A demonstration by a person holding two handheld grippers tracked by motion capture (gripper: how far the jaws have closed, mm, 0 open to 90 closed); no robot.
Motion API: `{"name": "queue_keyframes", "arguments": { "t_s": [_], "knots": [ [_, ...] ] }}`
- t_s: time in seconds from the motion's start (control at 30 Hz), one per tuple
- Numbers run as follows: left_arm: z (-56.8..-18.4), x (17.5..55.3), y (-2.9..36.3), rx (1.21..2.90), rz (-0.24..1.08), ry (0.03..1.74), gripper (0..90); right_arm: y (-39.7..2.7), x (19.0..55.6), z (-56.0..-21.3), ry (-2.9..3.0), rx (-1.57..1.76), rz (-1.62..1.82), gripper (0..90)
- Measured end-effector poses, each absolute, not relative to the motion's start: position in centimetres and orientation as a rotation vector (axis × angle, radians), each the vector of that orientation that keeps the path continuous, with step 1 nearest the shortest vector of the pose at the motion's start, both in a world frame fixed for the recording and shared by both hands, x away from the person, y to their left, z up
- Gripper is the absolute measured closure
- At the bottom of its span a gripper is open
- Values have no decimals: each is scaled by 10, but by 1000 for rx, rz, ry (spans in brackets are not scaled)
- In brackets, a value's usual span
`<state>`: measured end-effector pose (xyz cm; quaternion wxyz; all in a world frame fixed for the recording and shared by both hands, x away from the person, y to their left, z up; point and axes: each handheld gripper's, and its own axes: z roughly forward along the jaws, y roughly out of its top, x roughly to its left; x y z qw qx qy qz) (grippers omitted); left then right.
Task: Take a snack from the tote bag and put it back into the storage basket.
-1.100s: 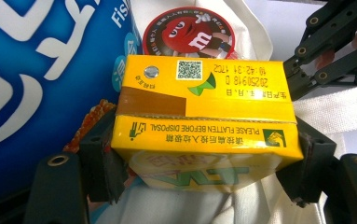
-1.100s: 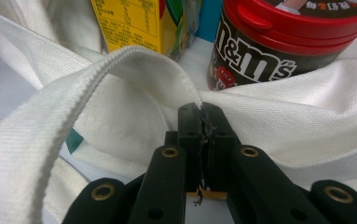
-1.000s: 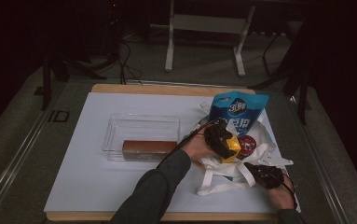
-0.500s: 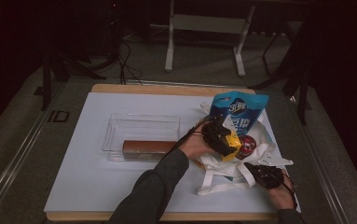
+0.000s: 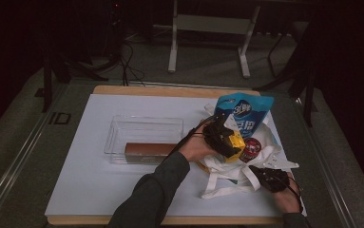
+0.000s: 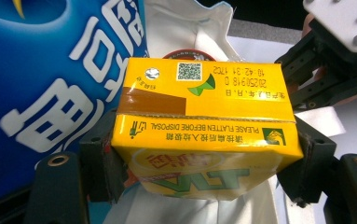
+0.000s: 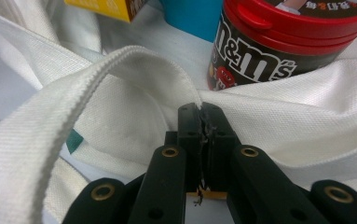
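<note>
1. One yellow drink carton [image 6: 199, 135] is clamped across its width by the left tongs [image 5: 225, 137], a black jaw pressed on each side. In the high view the carton [image 5: 235, 142] is held above the open mouth of the white cloth tote bag [image 5: 227, 175], on the right side of the bench [image 5: 122, 190].
2. One white cloth tote bag lies there. The right tongs [image 7: 200, 116] are clenched tight on its fabric at the base of a strap [image 7: 73, 93]; in the high view these tongs [image 5: 270, 178] sit at the bag's near right corner.
3. One blue snack pouch [image 5: 244, 111] stands at the far side of the bag, just behind the carton.
4. One red-lidded M&M's jar [image 7: 283, 42] sits in the bag, just beside the carton; from above its lid [image 5: 252, 148] shows.
5. One clear plastic tray [image 5: 144, 133] rests near mid-bench, with one brown rectangular box [image 5: 148, 151] along its near edge.
6. Compared with a second ago, the left tongs and carton have risen slightly over the bag. The right tongs, bag, pouch, tray and box sit as before.
</note>
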<state>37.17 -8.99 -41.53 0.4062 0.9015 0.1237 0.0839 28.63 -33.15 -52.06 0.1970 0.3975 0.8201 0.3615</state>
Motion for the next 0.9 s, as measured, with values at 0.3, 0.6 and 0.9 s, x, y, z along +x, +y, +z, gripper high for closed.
{"name": "queue_keyframes", "arguments": {
  "t_s": [0.3,0.6,0.9],
  "knots": [
    [-406,369,-80,2245,216,344,285,-331,286,-521,2295,1114,1013,873],
    [-398,367,-72,2223,224,377,285,-332,286,-521,2295,1114,1013,872],
    [-393,364,-64,2220,239,401,285,-331,286,-521,2294,1117,1015,873]
  ]
}}
